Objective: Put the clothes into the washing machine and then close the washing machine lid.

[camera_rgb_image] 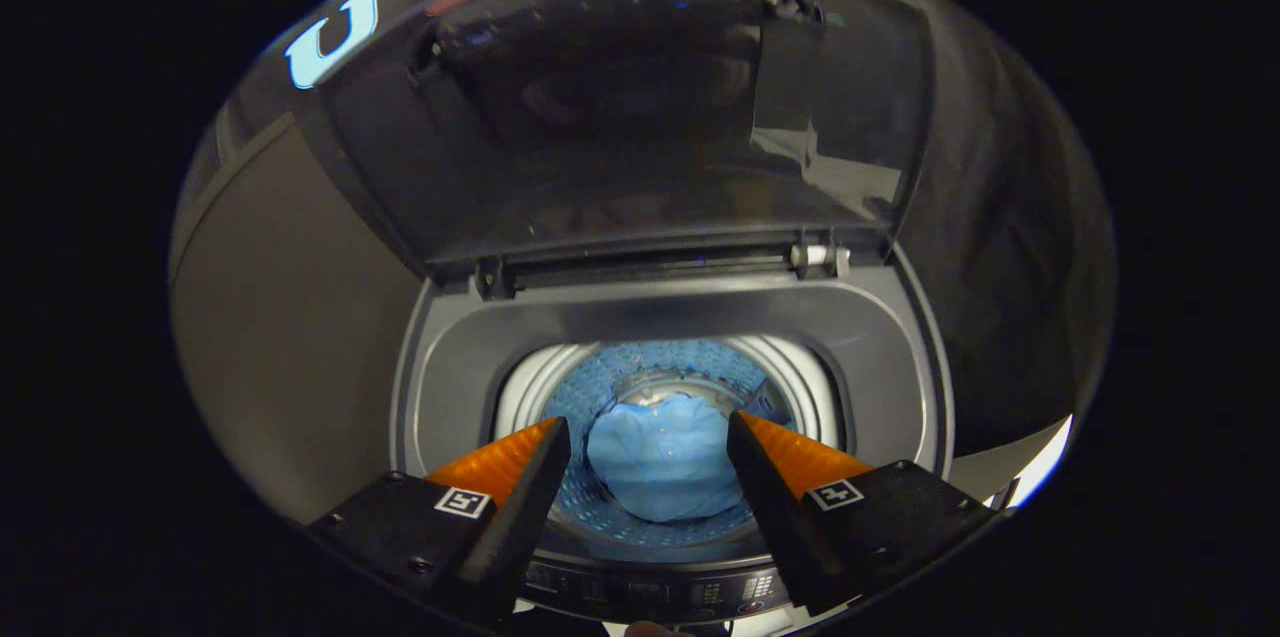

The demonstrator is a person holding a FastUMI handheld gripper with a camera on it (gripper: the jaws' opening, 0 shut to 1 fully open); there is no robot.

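Right up close, the gripper (648,437) hangs above the washing machine (905,357), its two fingers (520,507) spread wide and pinching nothing at all. Just beneath them runs the control panel (650,592) along the machine's front edge. Look between the fingers and down: there's the blue garment (665,467), a crumpled bundle lying at the bottom of the drum (640,367), well below the fingertips and clear of them. So the clothes look to be in, and the loading step reads as done.

Beyond the drum, the lid (640,117) stands raised, tilted up and back on its hinge (820,257), glossy and dark, with reflections across its inner face. That's the job left: bring it down.

Now the hazards. The lid is smooth and shiny, so a fingertip pushing on its top edge could skid off and leave it standing. A push too low, close to the hinge, would likely shift it very little. And if it drops freely it may slam, or catch a finger that lingers over the opening.
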